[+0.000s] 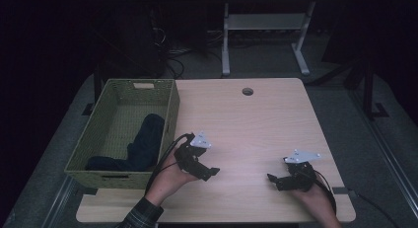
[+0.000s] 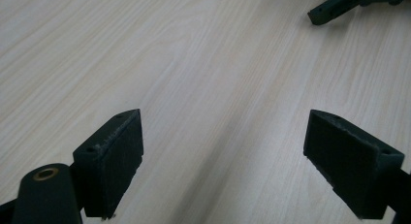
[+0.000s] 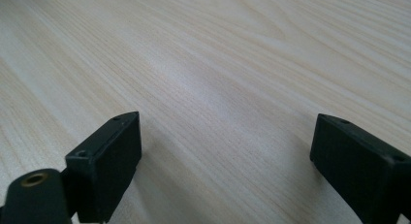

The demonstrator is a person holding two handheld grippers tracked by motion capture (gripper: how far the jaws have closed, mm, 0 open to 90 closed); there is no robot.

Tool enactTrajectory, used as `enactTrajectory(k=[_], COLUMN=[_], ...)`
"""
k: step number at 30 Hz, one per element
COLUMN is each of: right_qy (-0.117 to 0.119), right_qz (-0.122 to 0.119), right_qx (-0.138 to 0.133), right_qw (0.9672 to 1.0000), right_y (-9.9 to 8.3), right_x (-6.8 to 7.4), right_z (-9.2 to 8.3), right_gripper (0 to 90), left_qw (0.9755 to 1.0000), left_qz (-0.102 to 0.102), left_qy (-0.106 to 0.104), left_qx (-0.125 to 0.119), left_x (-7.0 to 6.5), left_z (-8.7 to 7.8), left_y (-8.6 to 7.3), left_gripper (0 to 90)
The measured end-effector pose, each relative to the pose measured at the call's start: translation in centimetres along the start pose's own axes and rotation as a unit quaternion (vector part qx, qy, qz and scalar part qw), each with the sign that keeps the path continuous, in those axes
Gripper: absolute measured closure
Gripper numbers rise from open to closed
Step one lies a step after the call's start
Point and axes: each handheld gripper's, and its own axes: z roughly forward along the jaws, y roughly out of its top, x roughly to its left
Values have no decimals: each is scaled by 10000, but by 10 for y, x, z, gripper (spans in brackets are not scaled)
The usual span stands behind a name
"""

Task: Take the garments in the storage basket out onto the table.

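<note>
The green basket [image 1: 170, 107] holds a dark cloth [image 1: 144, 144], just beside the left tongs [image 1: 211, 172]. Both left and right tongs [image 1: 272, 180] stand wide over the bench [image 1: 256, 124].

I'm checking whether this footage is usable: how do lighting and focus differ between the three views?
High view: dim, room nearly black, table lit, dark cloth in the green basket hard to read. Left gripper view: bright, wood grain fairly sharp, near jaws soft, left hand-held gripper shadowing the table. Right gripper view: even light, pale sheen mid-table, right hand-held gripper slightly blurred.
</note>
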Motion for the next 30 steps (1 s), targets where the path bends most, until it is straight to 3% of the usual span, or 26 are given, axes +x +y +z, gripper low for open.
enactTrajectory(k=[30], right_qy=[3], right_qz=[-2], right_qx=[-2], right_qw=[10000], right_y=[0], right_x=[0], right_z=[0], right_gripper=[108], left_qw=[9996], left_qz=[174], left_qy=[-149], left_qx=[-184], left_x=[16], left_z=[-20], left_y=[24], left_gripper=[144])
